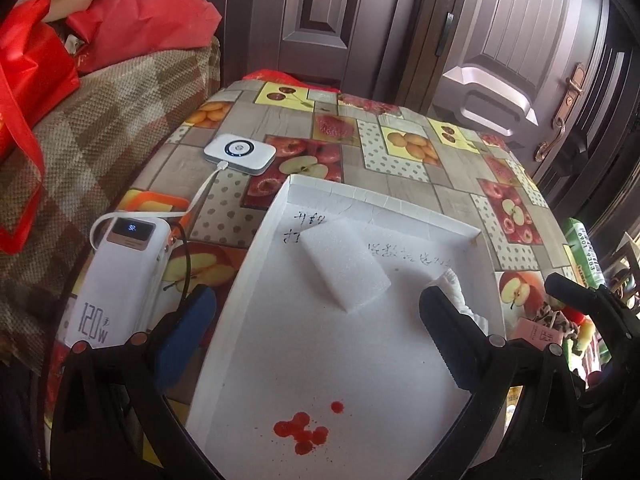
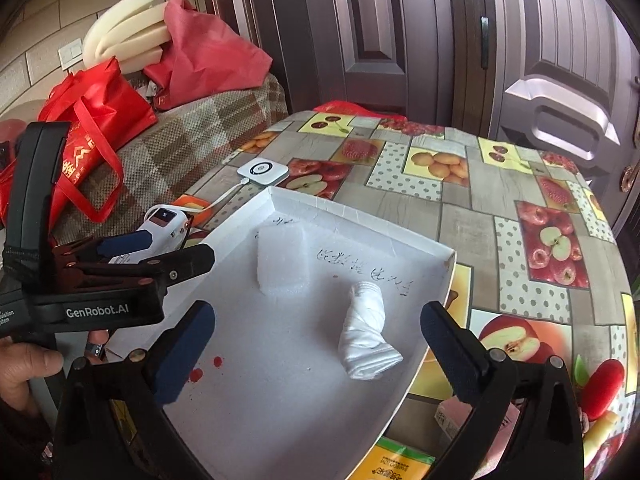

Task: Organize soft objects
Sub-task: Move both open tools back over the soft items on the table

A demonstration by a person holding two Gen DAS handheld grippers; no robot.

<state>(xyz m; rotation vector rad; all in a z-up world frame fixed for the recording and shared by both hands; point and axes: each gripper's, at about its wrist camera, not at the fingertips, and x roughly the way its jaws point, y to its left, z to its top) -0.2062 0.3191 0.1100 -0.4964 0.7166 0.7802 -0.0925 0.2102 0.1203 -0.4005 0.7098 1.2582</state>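
Right wrist view: the rolled white cloth (image 2: 368, 332) lies ahead between the right gripper (image 2: 316, 344)'s spread, empty fingers, long axis running away; the left gripper (image 1: 316, 320) likewise gapes.

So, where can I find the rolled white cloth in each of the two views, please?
Left wrist view: the rolled white cloth is at right of centre, mostly hidden behind the left gripper's right-hand finger.
Right wrist view: it lies in full sight, just right of centre, in the white tray.
Shared landmark: the white foam block, left of the cloth in both views.
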